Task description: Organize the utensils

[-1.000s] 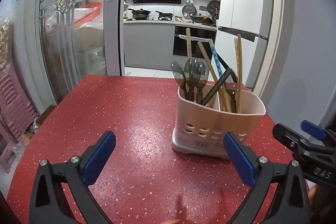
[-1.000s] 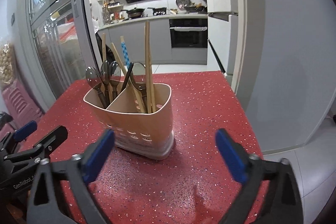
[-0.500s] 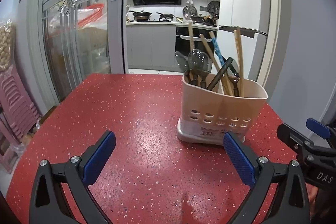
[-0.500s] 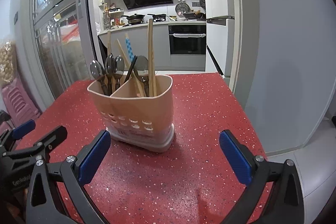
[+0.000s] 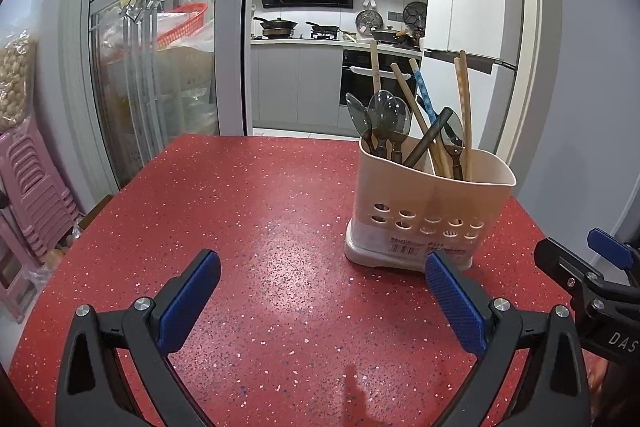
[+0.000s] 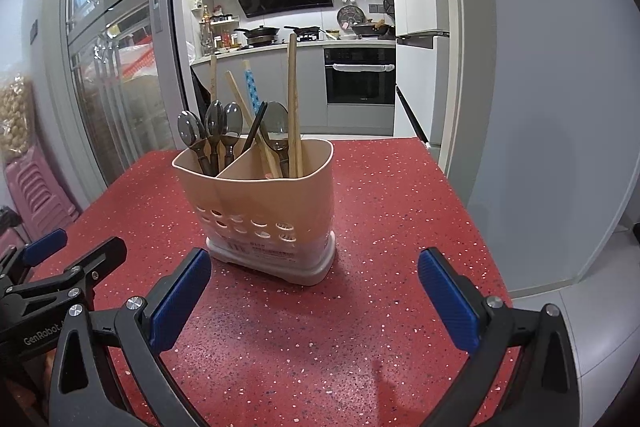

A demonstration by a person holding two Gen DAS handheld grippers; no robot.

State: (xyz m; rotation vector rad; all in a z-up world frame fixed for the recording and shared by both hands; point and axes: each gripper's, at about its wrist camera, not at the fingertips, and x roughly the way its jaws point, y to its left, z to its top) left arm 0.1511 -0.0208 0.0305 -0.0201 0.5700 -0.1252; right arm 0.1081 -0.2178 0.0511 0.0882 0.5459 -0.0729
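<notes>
**Both grippers hanging open, utensils sitting in the holder**

I am holding my left gripper [image 5: 322,285] low over the red speckled table [image 5: 256,195], and its blue pads [image 5: 188,301] are standing wide apart with nothing between them. In the left wrist view the beige utensil holder [image 5: 430,211] is standing upright on the table at about 1 o'clock, just past the right pad. My right gripper [image 6: 314,285] is also spread wide and gripping nothing; in its view the same holder [image 6: 260,211] is sitting at about 11 o'clock, near the left pad.

The holder is having two compartments. Three dark spoons [image 6: 210,129] are standing in the left one. In the right one, wooden chopsticks [image 6: 293,99], a blue patterned stick [image 6: 252,89] and one more spoon [image 6: 276,125] are leaning together. Each gripper is showing at the edge of the other's view, at 3 o'clock and 9 o'clock.
</notes>
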